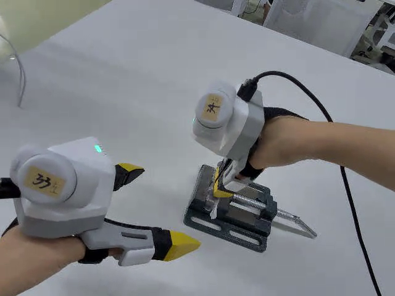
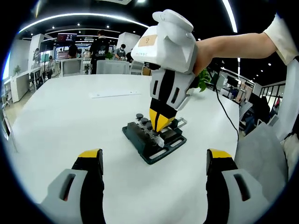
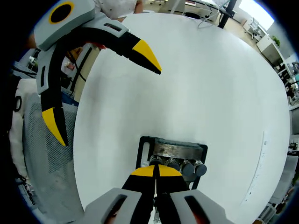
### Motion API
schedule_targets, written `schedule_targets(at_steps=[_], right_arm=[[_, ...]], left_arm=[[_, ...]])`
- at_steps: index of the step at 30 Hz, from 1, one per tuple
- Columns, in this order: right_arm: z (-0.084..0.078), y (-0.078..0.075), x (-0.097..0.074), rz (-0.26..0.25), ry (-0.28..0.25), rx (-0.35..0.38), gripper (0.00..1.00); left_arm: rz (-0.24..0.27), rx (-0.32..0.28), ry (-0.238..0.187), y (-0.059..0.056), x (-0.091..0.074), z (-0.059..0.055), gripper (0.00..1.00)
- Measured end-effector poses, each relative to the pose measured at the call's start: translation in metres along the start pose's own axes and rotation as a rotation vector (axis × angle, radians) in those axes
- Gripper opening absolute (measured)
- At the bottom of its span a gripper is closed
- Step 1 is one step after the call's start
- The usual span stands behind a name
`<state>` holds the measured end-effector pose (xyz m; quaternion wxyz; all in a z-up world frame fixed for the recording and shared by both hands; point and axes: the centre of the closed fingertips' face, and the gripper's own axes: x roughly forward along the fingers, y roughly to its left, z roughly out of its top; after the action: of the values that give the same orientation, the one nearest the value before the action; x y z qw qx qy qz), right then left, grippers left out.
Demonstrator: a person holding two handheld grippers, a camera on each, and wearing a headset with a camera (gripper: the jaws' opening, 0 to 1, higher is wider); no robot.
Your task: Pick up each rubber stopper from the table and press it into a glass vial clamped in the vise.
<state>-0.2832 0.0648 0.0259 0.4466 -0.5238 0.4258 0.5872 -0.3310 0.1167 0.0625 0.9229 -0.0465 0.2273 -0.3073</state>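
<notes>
A small dark vise (image 1: pixel 231 216) sits on the white table and clamps a row of glass vials (image 3: pixel 187 167) topped with dark rubber stoppers (image 2: pixel 139 116). My right gripper (image 1: pixel 219 185) points straight down at the row's end. Its yellow tips (image 3: pixel 156 171) are shut together right over the end vial, and whatever lies under them is hidden. The left gripper (image 1: pixel 157 206) hovers open to the left of the vise with nothing between its jaws. Its own view looks across at the vise (image 2: pixel 154 140) and the right gripper (image 2: pixel 160 119).
The vise screw handle (image 1: pixel 296 221) sticks out to the right along the table. A black cable (image 1: pixel 345 179) trails from the right gripper over the table. White table (image 1: pixel 142 74) spreads all round. Chairs and people stand far behind (image 2: pixel 100 46).
</notes>
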Motion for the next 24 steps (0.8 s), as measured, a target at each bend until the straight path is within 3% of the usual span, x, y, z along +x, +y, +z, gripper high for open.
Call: schedule_targets(at_steps=[4, 12, 24], right_arm=[[-0.0003, -0.0002, -0.0001, -0.006, -0.016, -0.022, 0.00], [-0.0004, 0.0005, -0.0016, 0.007, -0.079, 0.021, 0.00], [0.0012, -0.0013, -0.0017, 0.001, -0.081, -0.011, 0.00]], left_arm=[[-0.004, -0.002, 0.007, -0.0032, 0.0012, -0.0012, 0.91], [-0.007, -0.005, 0.019, -0.0035, -0.0008, -0.0045, 0.90], [-0.015, 0.000, 0.025, -0.0040, -0.0012, -0.0057, 0.90]])
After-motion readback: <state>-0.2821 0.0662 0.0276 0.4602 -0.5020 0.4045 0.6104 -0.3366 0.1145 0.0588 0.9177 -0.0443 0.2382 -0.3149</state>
